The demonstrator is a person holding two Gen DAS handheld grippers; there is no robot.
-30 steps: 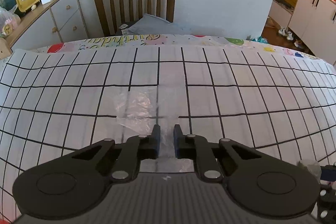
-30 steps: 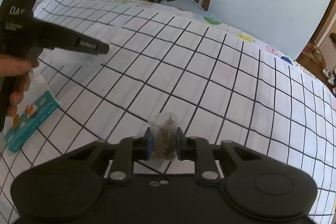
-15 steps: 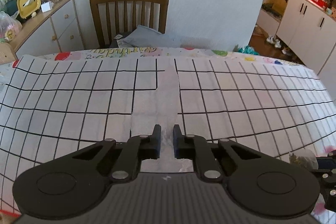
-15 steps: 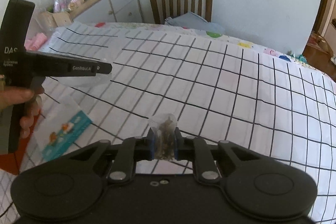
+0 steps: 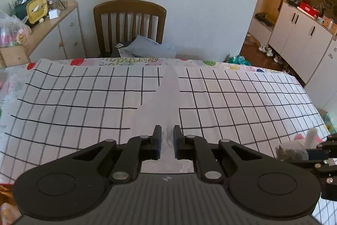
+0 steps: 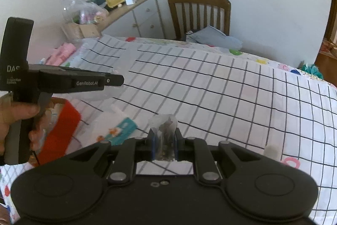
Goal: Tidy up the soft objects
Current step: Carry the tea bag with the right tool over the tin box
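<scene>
My left gripper (image 5: 167,134) is shut on a clear plastic bag (image 5: 166,98), which hangs stretched out ahead of the fingers above the grid-patterned tablecloth (image 5: 84,102). From the right wrist view the left gripper (image 6: 118,80) is raised at the left with the bag (image 6: 99,92) drooping under it. My right gripper (image 6: 164,136) is shut on a small clear pouch of brown dried bits (image 6: 166,130), held above the table. That pouch (image 5: 291,152) also shows at the lower right of the left wrist view.
A red box (image 6: 59,125) and a teal-and-white packet (image 6: 118,132) lie at the table's left side. Pink soft items (image 6: 61,54) sit at the far left corner. A wooden chair (image 5: 129,24) with a grey cushion stands behind the table, a dresser (image 5: 52,35) to its left.
Both grippers have risen away from the table. The plastic bag has been lifted off the cloth and now hangs stretched. The right gripper still holds the pouch.
</scene>
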